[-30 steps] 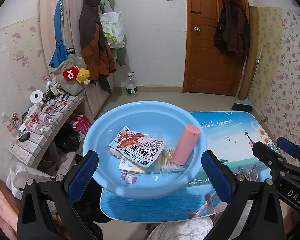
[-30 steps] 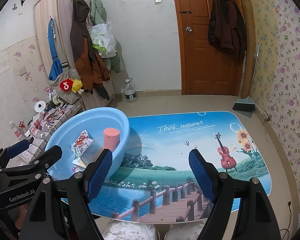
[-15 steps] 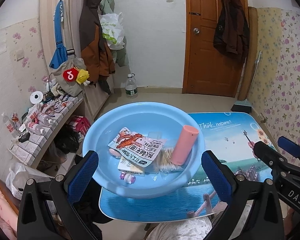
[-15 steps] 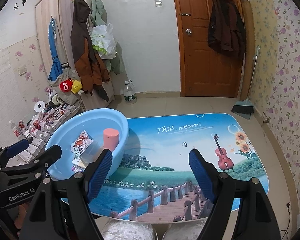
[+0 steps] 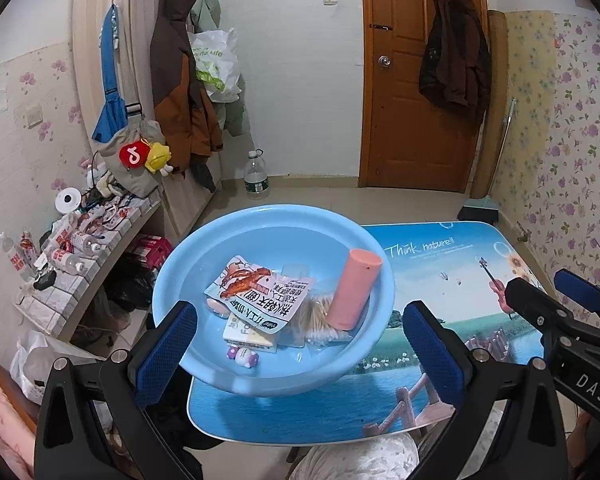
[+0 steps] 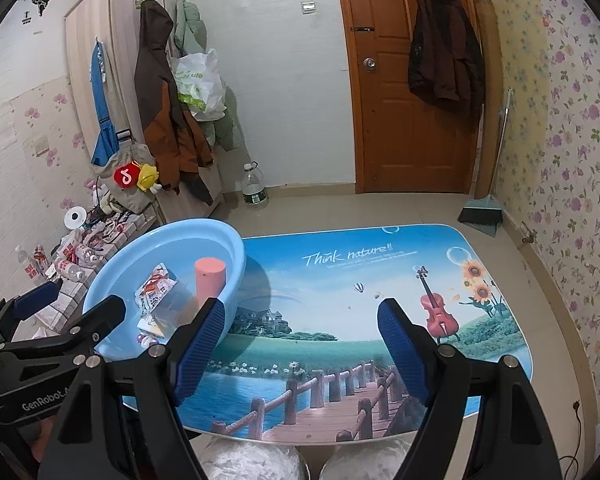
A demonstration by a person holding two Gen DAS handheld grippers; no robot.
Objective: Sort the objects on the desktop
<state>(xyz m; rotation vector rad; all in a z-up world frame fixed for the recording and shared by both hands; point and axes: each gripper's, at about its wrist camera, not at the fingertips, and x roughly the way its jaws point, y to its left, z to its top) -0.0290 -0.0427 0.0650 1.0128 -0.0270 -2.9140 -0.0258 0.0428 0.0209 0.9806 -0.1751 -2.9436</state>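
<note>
On the bench's [image 6: 380, 280] left edge sat the blue basin [image 5: 188, 256], holding the snack packet [image 5: 260, 300], pink cylinder [image 5: 354, 292] and cotton swabs [image 5: 318, 316] — seemingly sorting was done. Left tool [image 5: 300, 344] and right tool [image 6: 300, 344] gaped wide, gripping nothing.

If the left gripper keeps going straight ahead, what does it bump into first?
Probably the blue basin: the open left gripper points into it, toward the snack packet and cotton swabs. Depth is hard to judge.
</note>
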